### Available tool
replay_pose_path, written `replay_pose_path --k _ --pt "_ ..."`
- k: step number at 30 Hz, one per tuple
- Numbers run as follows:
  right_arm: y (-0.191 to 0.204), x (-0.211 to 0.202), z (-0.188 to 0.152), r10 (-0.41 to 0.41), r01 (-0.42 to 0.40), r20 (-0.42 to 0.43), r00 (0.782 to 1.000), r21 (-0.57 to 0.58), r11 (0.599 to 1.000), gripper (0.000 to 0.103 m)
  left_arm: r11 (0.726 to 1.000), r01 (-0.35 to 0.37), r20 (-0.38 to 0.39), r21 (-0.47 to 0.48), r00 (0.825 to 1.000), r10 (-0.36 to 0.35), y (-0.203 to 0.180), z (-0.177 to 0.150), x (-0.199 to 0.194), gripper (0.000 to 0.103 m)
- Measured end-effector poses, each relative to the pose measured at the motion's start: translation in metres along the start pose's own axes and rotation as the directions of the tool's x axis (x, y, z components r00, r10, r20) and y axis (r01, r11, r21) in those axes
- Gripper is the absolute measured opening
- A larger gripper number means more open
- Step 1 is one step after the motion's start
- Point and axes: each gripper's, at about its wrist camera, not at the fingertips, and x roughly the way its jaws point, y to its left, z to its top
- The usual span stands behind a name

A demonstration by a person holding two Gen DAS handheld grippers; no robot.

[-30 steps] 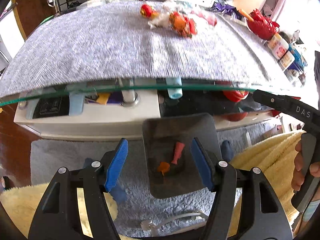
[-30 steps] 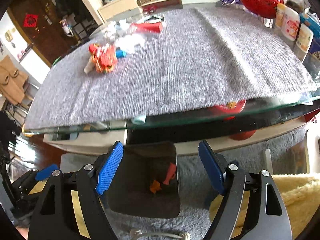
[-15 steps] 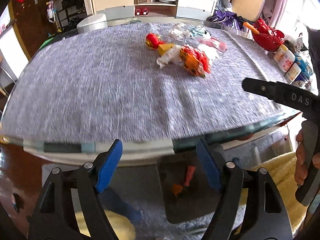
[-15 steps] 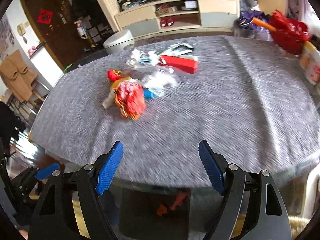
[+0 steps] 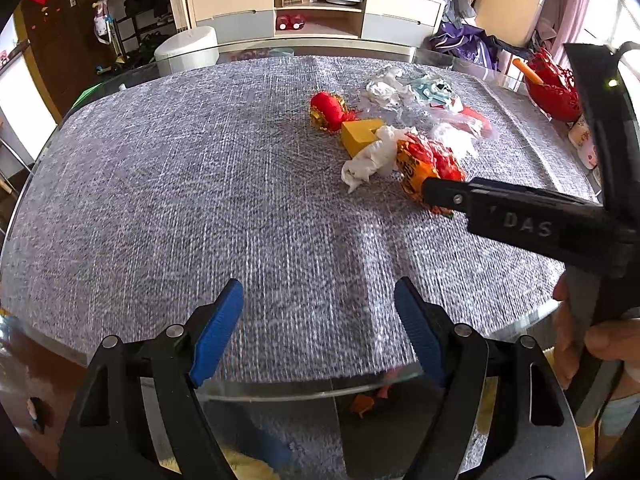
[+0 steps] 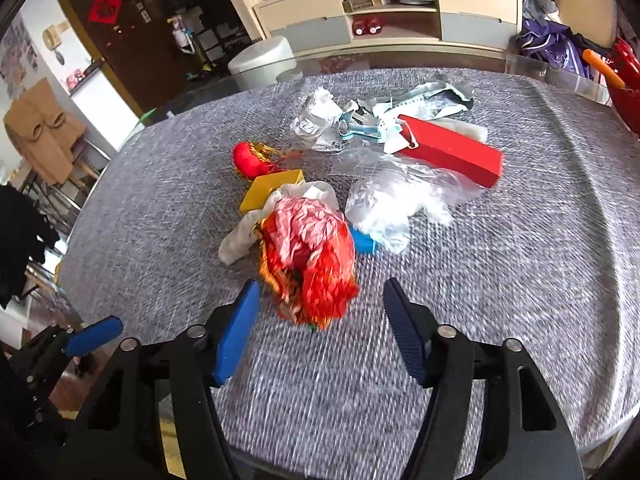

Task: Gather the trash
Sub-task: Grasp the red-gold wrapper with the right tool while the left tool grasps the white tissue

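Observation:
A heap of trash lies on the grey cloth-covered table (image 5: pixel 160 184). In it are a crumpled red-orange wrapper (image 6: pixel 312 248) (image 5: pixel 420 164), a white tissue (image 5: pixel 368 160), a yellow box (image 6: pixel 268 192), a red lantern ornament (image 6: pixel 252 158), a red box (image 6: pixel 452 152) and clear plastic (image 6: pixel 392 204). My right gripper (image 6: pixel 320 292) hovers at the wrapper's near end. Its jaws are closing, with the wrapper's tip between them and untouched by the blue pads. My left gripper (image 5: pixel 318 292) stands open and empty over bare cloth near the table's front edge.
A dark bin with orange scraps (image 5: pixel 364 402) shows through the glass edge (image 5: pixel 300 390) below the table. A red basket (image 5: pixel 552 88) and bottles (image 5: pixel 582 140) stand at the far right. Beyond the table are a white stool (image 5: pixel 186 48) and a low cabinet (image 5: pixel 316 12).
Both grippers rose from above the bin and moved forward over the table. The right one came up to the red-orange wrapper and its jaws narrowed.

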Motion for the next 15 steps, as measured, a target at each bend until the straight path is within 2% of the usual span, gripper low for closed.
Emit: replay_pose_path --k 2,5,13,14,15 --pt "0.000 0.006 0.002 0.010 -0.010 -0.014 1.000 0.001 1.000 0.051 1.000 0.003 0.001 0.000 1.000 -0.003 0.001 0.006 0.003 0.073" --pt "-0.001 0.005 0.003 0.022 -0.022 -0.004 1.000 0.004 1.000 0.042 1.000 0.015 -0.001 -0.006 1.000 -0.015 -0.001 0.014 0.009 0.073" --pt "-0.020 -0.026 0.003 0.009 -0.012 0.056 0.998 0.038 0.999 0.037 0.998 0.055 0.015 0.005 0.998 -0.055 -0.007 0.043 0.028 0.073" --pt "-0.023 -0.029 0.003 0.006 -0.009 0.062 0.998 0.043 0.999 0.037 0.999 0.052 0.014 0.010 0.999 -0.052 -0.009 0.045 0.031 0.071" --pt "-0.025 -0.031 0.004 0.003 -0.006 0.066 0.998 0.047 0.999 0.037 0.999 0.052 0.013 0.018 0.999 -0.052 -0.010 0.048 0.036 0.064"
